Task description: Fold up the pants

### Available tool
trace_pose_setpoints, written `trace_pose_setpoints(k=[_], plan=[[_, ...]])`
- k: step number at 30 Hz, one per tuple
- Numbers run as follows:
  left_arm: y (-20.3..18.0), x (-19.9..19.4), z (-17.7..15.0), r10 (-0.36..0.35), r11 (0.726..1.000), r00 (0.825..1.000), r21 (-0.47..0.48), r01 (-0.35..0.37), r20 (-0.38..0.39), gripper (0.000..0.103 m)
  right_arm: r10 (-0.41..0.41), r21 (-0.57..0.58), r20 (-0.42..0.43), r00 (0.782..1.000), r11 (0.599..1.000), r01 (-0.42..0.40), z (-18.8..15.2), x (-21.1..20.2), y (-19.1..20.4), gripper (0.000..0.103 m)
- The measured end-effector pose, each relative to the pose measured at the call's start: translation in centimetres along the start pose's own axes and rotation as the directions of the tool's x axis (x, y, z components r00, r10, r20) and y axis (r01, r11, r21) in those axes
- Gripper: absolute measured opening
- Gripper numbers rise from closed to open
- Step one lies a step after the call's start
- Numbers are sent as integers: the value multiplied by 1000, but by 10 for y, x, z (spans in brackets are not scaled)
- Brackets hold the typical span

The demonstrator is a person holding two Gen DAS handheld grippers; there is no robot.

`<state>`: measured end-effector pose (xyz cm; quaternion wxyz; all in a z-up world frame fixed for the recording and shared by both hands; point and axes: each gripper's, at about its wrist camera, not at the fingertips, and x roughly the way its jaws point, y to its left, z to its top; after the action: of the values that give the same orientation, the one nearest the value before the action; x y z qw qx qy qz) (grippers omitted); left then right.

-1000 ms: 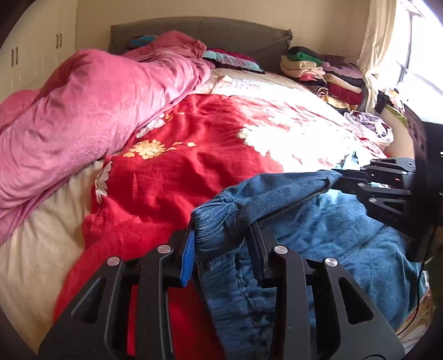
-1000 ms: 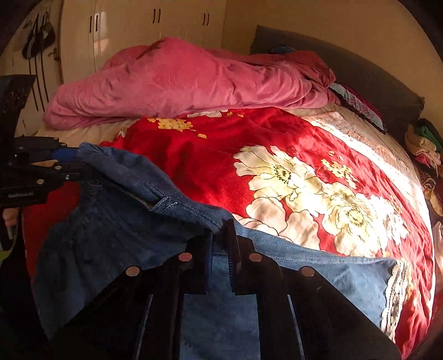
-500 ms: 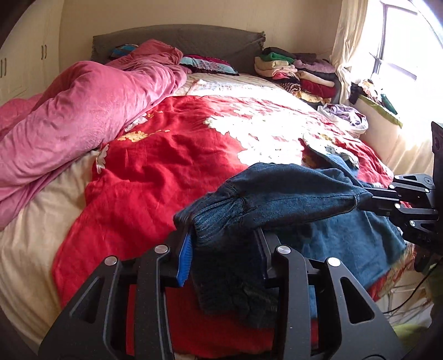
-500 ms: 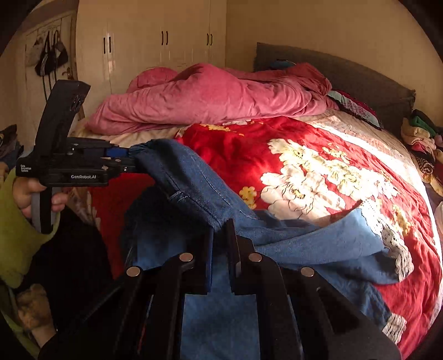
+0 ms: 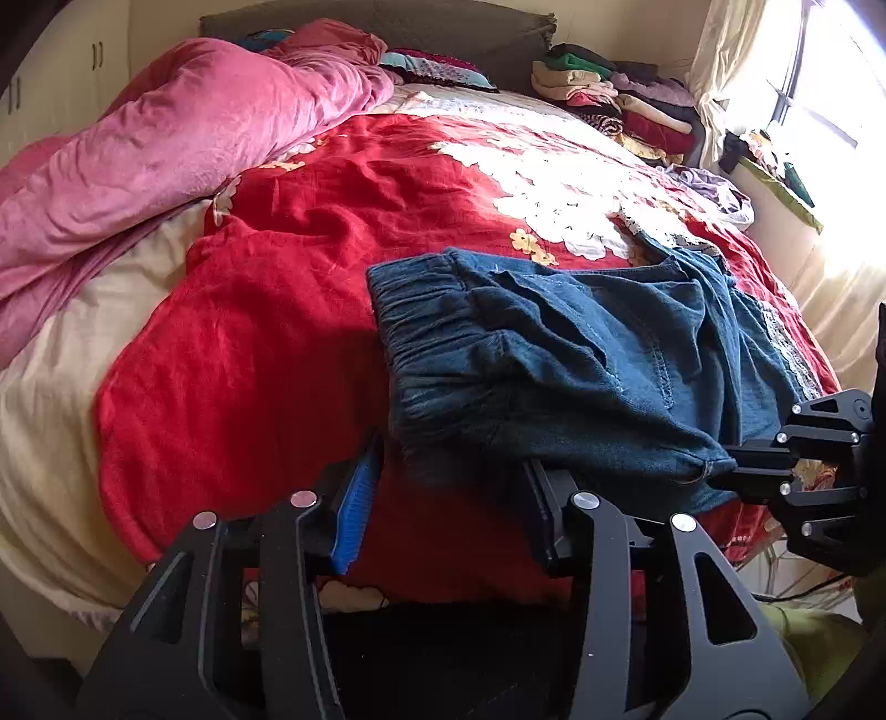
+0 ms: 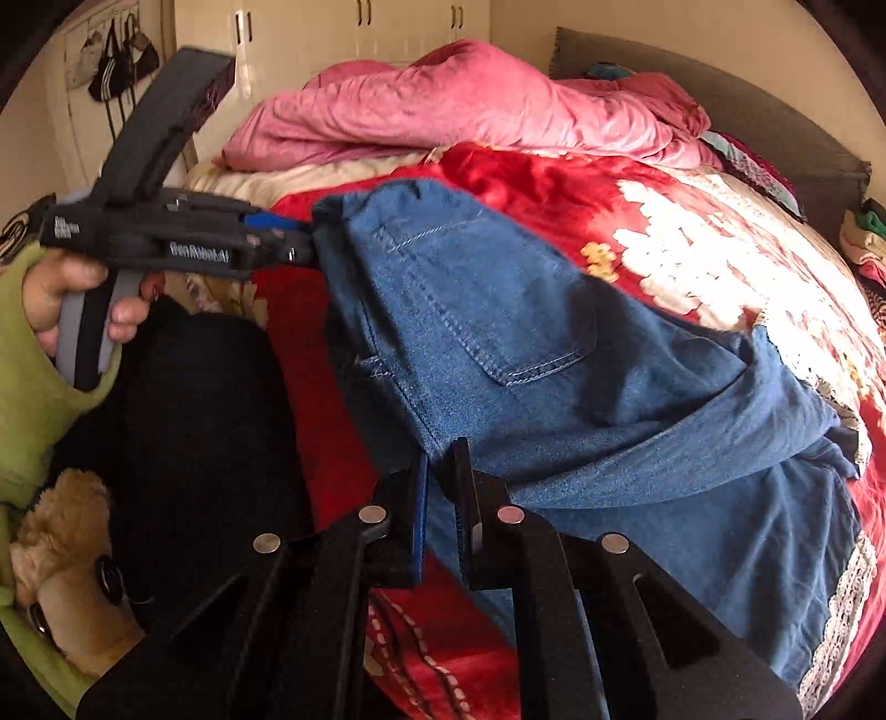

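The blue denim pants (image 5: 554, 354) lie on the red flowered bedspread (image 5: 266, 310) near the bed's foot, elastic waistband toward me, lace-trimmed hems to the right (image 6: 836, 598). My left gripper (image 5: 451, 498) stands open just behind the waistband edge, which rests between the fingers without being clamped. In the right wrist view the left gripper (image 6: 299, 243) sits at the waistband corner. My right gripper (image 6: 440, 498) is shut on the other waistband corner of the pants (image 6: 498, 332); it also shows in the left wrist view (image 5: 736, 471).
A pink duvet (image 5: 166, 160) is heaped along the bed's left side. Folded clothes (image 5: 614, 99) are stacked by the headboard at right. Wardrobe doors (image 6: 360, 33) stand beyond the bed. A window with curtain (image 5: 797, 83) is at right.
The pants were held lifted between both grippers; they have come down onto the bedspread. My left gripper has opened and let the waistband go. The right stays shut.
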<state>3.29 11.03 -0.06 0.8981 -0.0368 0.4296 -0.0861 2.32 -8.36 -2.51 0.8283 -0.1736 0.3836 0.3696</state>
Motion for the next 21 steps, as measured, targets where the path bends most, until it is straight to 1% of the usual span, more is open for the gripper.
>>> trace_pose_setpoints(k=[1,2,5,6,8,9,12,13,14,16,18,19,21], plan=[[1,-3,-2,-3,1000,1000,-5,3,-1,45,4,3,-8,1000,1000,-4,-2,2,1,8],[4,-9,-5,1,1000,1000,-11,-1,1,47,12,8,-17,1000,1000,-12,-3,5,2,8],[11,-26,-8,29,999,999,-41,-28,20,47,11,12,-37,999,1000,-10,-8,11,2,8],[11,-30,-7,28,999,999,-48,-26,29,47,12,13,-40,999,1000,-11,-10,12,3,8],[4,-39,-1,7,999,998,-48,-4,59,47,19,20,-44,999,1000,-18,-12,16,3,8],[-5,-39,4,-15,999,998,-28,17,68,47,23,27,-44,999,999,-21,-13,17,3,10],[-29,-28,13,-58,998,996,27,57,61,47,37,47,-39,999,998,-35,-15,16,3,11],[-38,-18,15,-69,997,997,45,67,45,47,39,47,-37,999,998,-38,-16,15,2,11],[-45,-9,14,-56,997,998,61,54,25,47,44,52,-39,998,998,-42,-17,13,1,12],[-53,12,9,15,994,1000,110,-14,-9,47,61,71,-39,997,996,-58,-17,2,-3,14],[-53,26,2,78,989,996,131,-74,-30,47,71,83,-12,997,994,-70,-16,-14,-6,15],[-52,31,-3,98,986,995,142,-92,-37,47,72,95,9,997,993,-73,-16,-21,-9,16],[-49,31,-6,96,986,995,139,-90,-34,47,59,129,62,996,989,-67,-12,-32,-17,20]])
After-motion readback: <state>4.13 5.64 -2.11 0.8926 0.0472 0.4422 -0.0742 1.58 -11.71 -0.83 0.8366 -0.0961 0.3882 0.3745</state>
